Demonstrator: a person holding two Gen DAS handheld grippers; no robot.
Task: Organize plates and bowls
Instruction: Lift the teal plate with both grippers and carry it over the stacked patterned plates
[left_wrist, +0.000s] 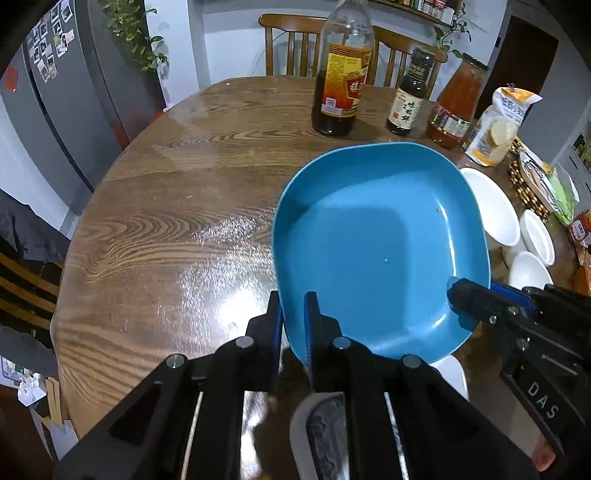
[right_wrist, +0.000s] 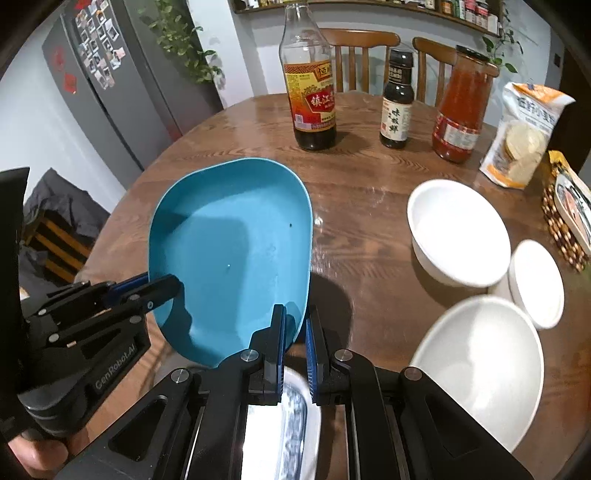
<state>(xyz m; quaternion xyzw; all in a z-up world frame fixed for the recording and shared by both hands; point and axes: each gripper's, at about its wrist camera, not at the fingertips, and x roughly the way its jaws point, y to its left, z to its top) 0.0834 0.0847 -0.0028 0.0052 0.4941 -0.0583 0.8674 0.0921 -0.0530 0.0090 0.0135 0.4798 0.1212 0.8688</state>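
Observation:
A blue plate (left_wrist: 380, 243) is held tilted above the round wooden table (left_wrist: 166, 206). My left gripper (left_wrist: 293, 321) is shut on its near-left rim, and it shows at the left of the right wrist view (right_wrist: 173, 286). My right gripper (right_wrist: 295, 332) is shut on the plate's (right_wrist: 229, 258) right rim, and it shows at the right of the left wrist view (left_wrist: 458, 295). Three white bowls (right_wrist: 458, 232) (right_wrist: 480, 365) (right_wrist: 537, 282) stand on the table to the right. A blue-patterned white plate (right_wrist: 291, 417) lies under my right gripper.
A large vinegar bottle (right_wrist: 310, 92), a small dark sauce bottle (right_wrist: 397, 103) and a red sauce jar (right_wrist: 461, 110) stand at the back of the table (right_wrist: 369, 206). Snack bags (right_wrist: 524, 136) lie at the right edge. Chairs stand behind, a grey fridge (right_wrist: 110, 85) to the left.

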